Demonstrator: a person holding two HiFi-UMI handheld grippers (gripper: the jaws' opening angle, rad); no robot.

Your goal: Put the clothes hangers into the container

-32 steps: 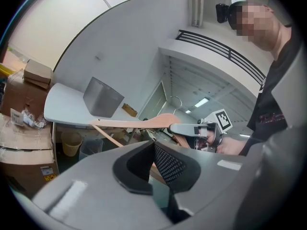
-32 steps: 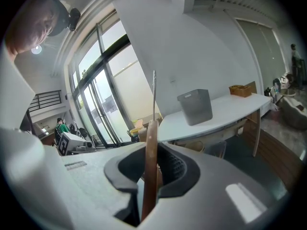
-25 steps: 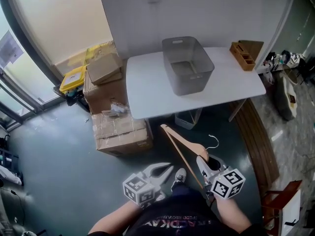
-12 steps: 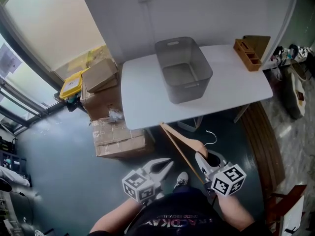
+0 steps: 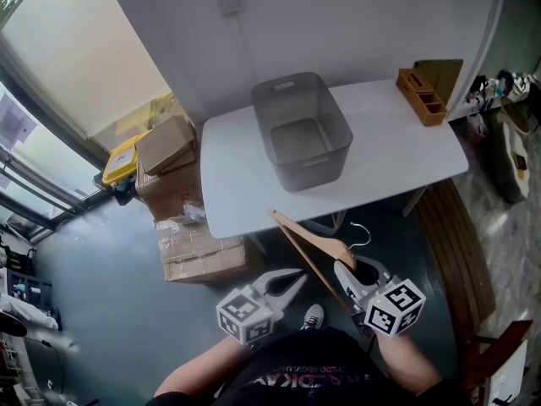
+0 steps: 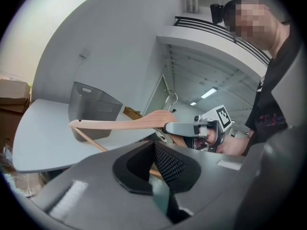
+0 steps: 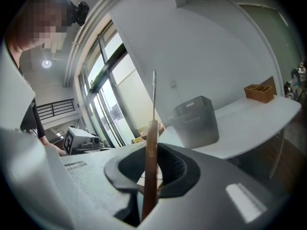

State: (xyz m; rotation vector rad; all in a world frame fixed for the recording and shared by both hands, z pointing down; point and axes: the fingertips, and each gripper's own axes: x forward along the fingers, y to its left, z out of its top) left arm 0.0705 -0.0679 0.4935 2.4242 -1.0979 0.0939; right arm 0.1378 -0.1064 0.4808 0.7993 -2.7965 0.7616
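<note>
Head view cuts off most of both my forearms at the bottom edge, and my torso covers the rear of each gripper. The hanger's (image 5: pixel 311 242) lower end is hidden behind the right gripper (image 5: pixel 353 271), so I only see one arm of it plus the wire hook (image 5: pixel 363 233).

Hanger is off the table (image 5: pixel 397 146), in the air below its front edge, not in the container (image 5: pixel 302 134), which sits on the table's left half. Long axis runs diagonally from the R gripper up and left, tip near the table edge; hook points right. In the right gripper view it's edge-on and upright, hook wire going straight up.

R gripper is clamped on the wood just beside the hook. L gripper (image 5: pixel 292 279) is low and left of it, pointing right toward the hanger, not touching; jaws look pressed together w/ nothing between, though its view is dim there.
</note>
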